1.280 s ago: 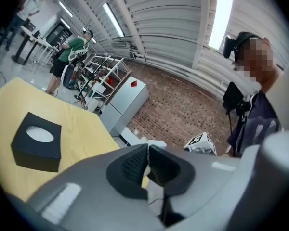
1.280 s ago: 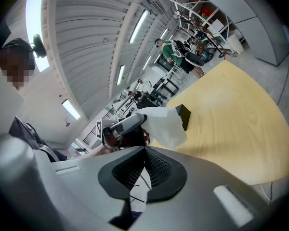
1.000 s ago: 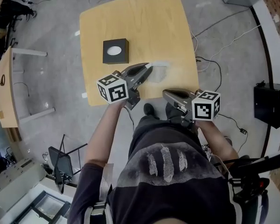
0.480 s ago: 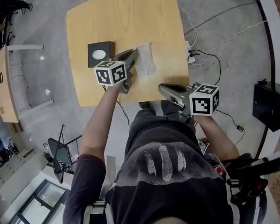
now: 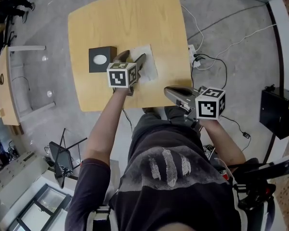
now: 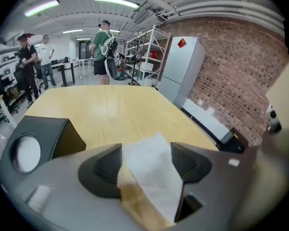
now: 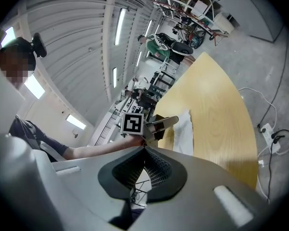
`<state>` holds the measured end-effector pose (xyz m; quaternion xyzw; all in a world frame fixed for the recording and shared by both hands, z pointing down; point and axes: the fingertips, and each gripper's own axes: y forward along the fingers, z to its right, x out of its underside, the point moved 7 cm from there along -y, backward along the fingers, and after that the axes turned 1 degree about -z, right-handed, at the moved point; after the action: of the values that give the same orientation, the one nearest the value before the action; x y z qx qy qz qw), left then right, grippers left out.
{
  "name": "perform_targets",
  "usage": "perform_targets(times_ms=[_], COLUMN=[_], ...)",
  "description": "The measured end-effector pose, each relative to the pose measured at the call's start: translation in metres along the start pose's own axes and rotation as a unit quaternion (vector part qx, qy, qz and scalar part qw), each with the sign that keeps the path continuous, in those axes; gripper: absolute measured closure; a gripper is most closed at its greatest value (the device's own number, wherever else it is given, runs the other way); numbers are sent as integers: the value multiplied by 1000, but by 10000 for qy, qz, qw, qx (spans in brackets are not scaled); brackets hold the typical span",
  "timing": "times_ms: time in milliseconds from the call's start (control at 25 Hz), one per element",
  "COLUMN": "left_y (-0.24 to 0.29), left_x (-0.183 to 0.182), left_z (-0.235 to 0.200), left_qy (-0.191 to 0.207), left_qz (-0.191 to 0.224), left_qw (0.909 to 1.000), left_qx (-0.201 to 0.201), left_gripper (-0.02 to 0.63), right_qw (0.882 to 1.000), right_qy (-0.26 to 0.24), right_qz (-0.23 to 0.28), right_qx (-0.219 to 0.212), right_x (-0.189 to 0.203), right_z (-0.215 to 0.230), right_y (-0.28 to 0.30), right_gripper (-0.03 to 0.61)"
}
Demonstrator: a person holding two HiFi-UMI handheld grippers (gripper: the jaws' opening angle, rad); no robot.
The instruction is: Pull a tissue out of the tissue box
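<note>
where the pale wooden table (image 5: pixel 130 18) stood on a grey concrete floor (image 5: pixel 226 37) strung with cables (image 5: pixel 209 59), a black tissue box (image 5: pixel 102 59) sat toward its left side, with the tissue (image 5: pixel 150 67) on the wood just right of it. left gripper (image 5: pixel 133 57): jaws just opening, spread, tissue loose between them. right gripper (image 5: pixel 169 91): jaws pressed together, empty, by the near right corner. brick wall (image 6: pixel 231 71) and metal shelving (image 6: pixel 144 57) beyond.

Tissue (image 5: pixel 150 64) (partly under left hand-held gripper (image 5: pixel 133 56))
</note>
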<state>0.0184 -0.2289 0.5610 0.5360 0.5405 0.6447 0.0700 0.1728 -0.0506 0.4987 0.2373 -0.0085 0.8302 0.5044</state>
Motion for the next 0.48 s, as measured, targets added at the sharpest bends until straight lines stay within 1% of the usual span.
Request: perform_targets(times_ms=[80,160,240,360,480], left_y=[0,-1,-11,-34,-34], left_x=[-2,-3,-3,-4,-14], left_z=[3,7,1,-21,-12], left_qy=[81,133,146,146,244], left_qz=[-8,14,50,141,345], left_qw=[9999,9999,9998,9996,9991], left_qx=[-79,-54,-83,-199,5], left_gripper=[265,240,231,230,233], right_qw=[10000,9999,9998,9995,9994], right_qy=[-24,-91,-170,-294,-338], right_qz=[-2,4,-11,-26,105], right_qx=[19,62,32,-93,12], right_x=[1,1,0,-4,-9], right_z=[0,-2,-6,-14,-13], right_y=[-2,-3,5,28,21], right_gripper=[583,581,583,583,583])
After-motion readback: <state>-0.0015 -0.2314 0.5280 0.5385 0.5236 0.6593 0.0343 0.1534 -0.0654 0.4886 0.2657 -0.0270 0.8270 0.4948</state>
